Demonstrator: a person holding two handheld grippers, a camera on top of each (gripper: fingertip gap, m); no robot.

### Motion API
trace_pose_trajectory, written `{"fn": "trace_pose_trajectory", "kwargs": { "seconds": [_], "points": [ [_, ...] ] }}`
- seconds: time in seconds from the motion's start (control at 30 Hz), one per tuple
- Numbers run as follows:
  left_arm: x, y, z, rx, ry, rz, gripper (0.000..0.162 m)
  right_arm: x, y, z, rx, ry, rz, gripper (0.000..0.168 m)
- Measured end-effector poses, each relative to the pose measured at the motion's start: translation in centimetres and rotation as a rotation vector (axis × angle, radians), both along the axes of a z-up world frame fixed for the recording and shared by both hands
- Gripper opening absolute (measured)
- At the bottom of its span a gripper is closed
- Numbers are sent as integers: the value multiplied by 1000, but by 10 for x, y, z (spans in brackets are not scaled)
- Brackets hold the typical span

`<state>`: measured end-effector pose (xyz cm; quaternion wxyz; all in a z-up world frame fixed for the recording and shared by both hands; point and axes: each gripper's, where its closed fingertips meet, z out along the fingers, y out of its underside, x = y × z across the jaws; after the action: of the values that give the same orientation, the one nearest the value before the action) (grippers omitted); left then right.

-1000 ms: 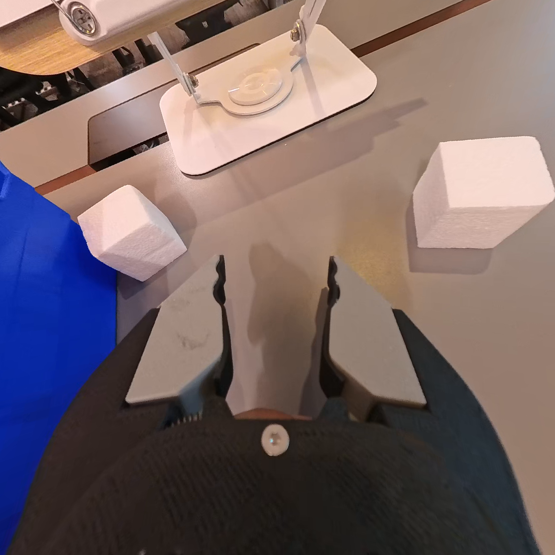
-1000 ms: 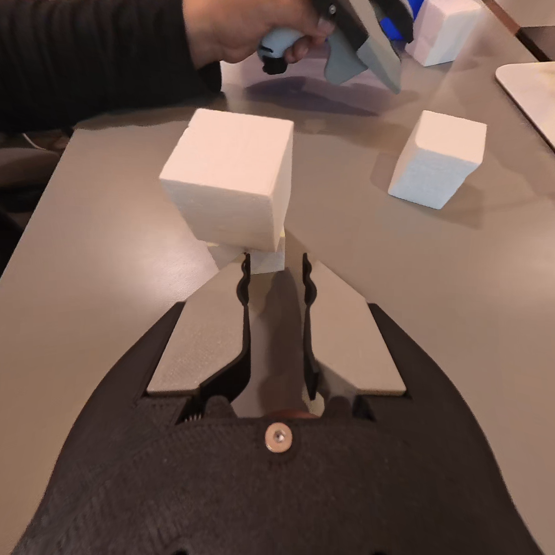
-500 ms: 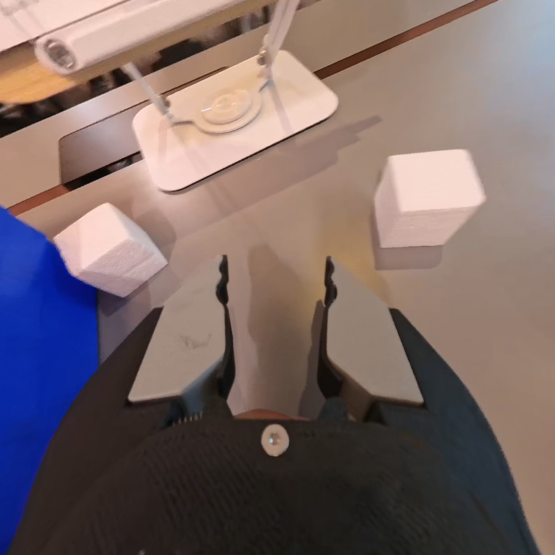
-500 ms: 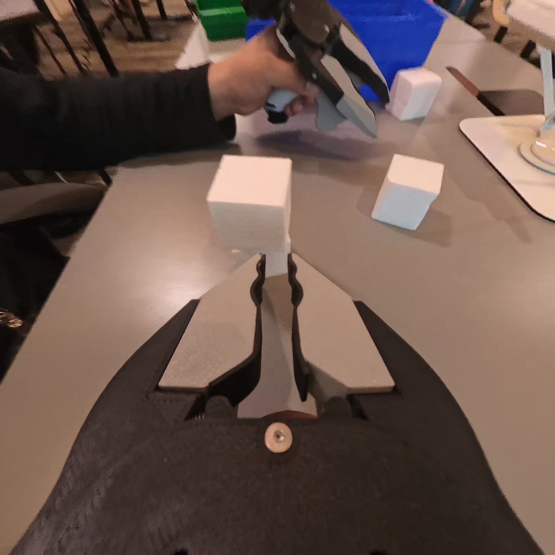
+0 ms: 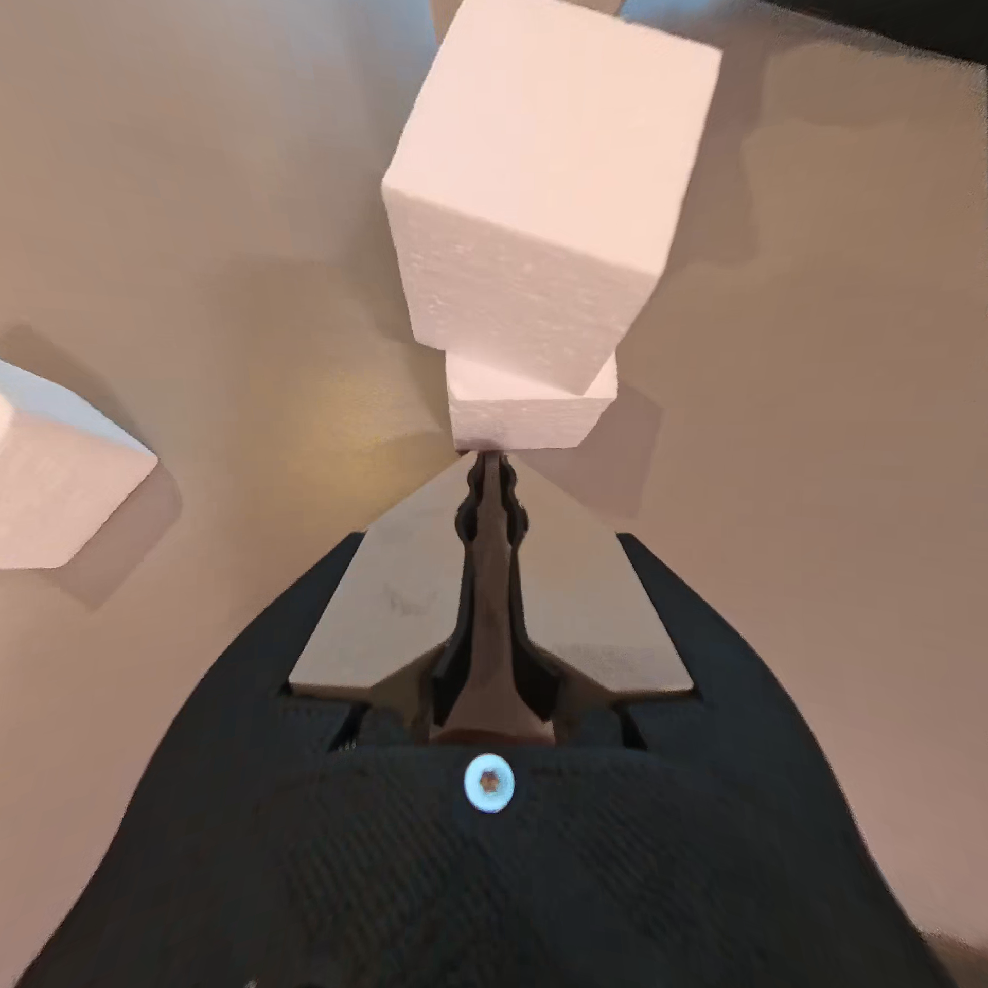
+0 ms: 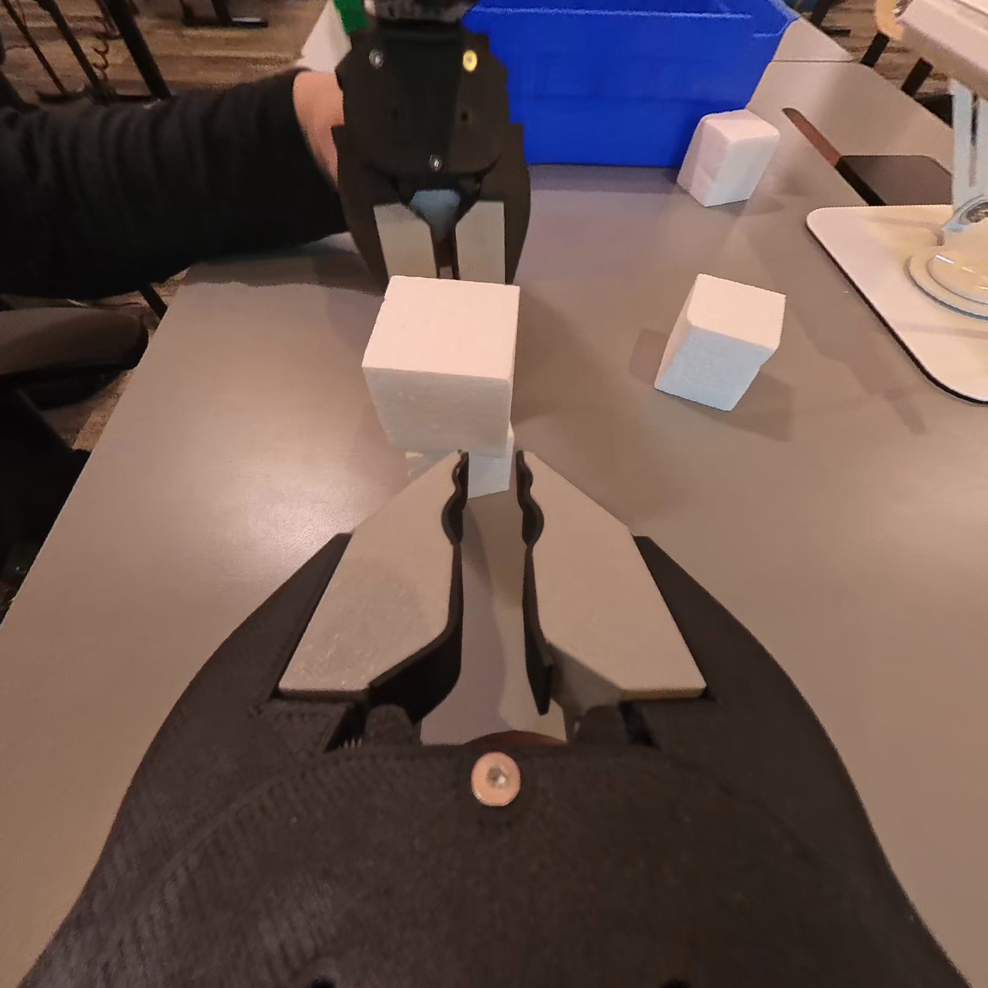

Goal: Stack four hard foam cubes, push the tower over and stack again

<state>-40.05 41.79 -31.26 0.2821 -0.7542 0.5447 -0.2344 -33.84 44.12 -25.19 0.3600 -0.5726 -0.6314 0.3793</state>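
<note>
Two white foam cubes make a short tower in the middle of the grey table [image 6: 695, 588]: the upper cube [image 6: 444, 369] sits skewed and overhanging on the lower cube [image 6: 489, 473], so their edges do not line up. Another loose cube [image 6: 719, 342] stands well apart to one side, and a fourth cube [image 6: 727, 157] rests farther off, just beside the blue bin [image 6: 615, 80]. Left gripper [image 5: 491, 460] has its jaws pinched nearly together, empty, with the tips at or just short of the lower cube's base; contact cannot be told from the blur. Right gripper [image 6: 491, 460] is slack, jaws parted a little and holding nothing, poised just in front of the tower's foot. With only half the stack built, the sensible step seems to be squaring the two cubes before adding more: nudge the upper one gently from opposite sides, low and slow, since the light foam would likely slide or tip from a sharp push. Then fetch the nearer loose cube, gripping its flat sides, and lower it level. As for containers, the blue bin's inside is hidden from here, so its contents cannot be told; a white lamp base [image 6: 882, 278] sits at the table edge.
</note>
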Motion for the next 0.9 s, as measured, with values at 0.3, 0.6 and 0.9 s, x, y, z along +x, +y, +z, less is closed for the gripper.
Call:
{"fn": "trace_pose_trajectory", "kwargs": {
  "seconds": [0.3,0.6,0.9],
  "points": [
    [14,8,4,27,-35,41,10,-4,5,1,5,13,-32,16],
    [8,21,14,36,-82,122,16,-3,7,-5,-4,-12,-41,18],
    [12,23,12,32,-95,129,18,-3,-4,-31,-32,-130,11,19]
  ]
}}
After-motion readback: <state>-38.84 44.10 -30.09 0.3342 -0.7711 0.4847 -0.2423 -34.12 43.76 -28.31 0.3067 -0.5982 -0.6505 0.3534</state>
